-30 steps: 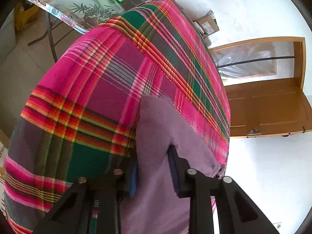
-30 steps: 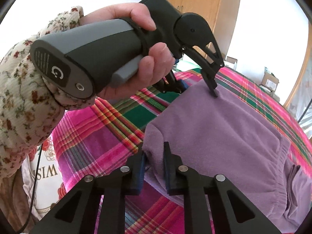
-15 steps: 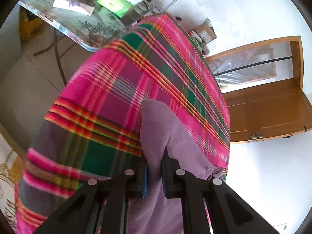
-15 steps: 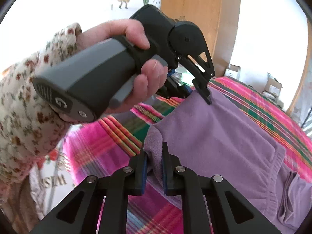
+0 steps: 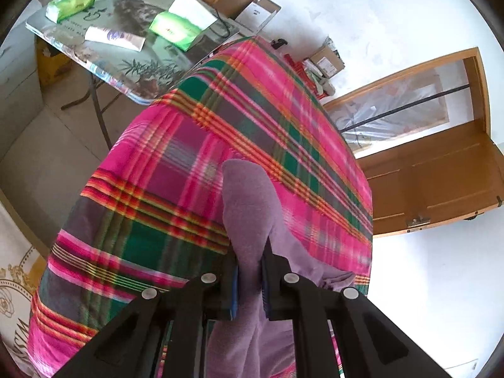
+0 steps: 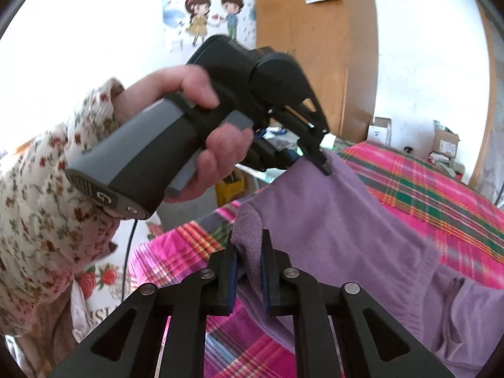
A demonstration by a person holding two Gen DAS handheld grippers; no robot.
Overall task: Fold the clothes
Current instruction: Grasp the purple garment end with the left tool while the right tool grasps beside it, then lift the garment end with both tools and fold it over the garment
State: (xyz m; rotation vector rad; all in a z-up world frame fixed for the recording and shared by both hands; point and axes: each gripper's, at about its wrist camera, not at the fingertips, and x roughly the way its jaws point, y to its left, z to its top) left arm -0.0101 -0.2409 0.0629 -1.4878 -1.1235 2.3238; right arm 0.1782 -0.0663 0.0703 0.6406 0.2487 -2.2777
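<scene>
Both my left hand-held gripper [image 5: 249, 278] and right hand-held gripper [image 6: 249, 271] pinch the purple garment's [image 6: 340, 220] edge, raised above the plaid bed [image 6: 441, 189]; next I should carry it over evenly.

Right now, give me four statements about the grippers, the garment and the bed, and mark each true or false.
1. The right gripper is clamped on the purple garment. True.
2. The left gripper is empty. False: it pinches the same garment.
3. The garment lies on a plain white sheet. False: the bedcover is pink, green and orange plaid.
4. The gripped edge is raised off the bedcover. True.
</scene>
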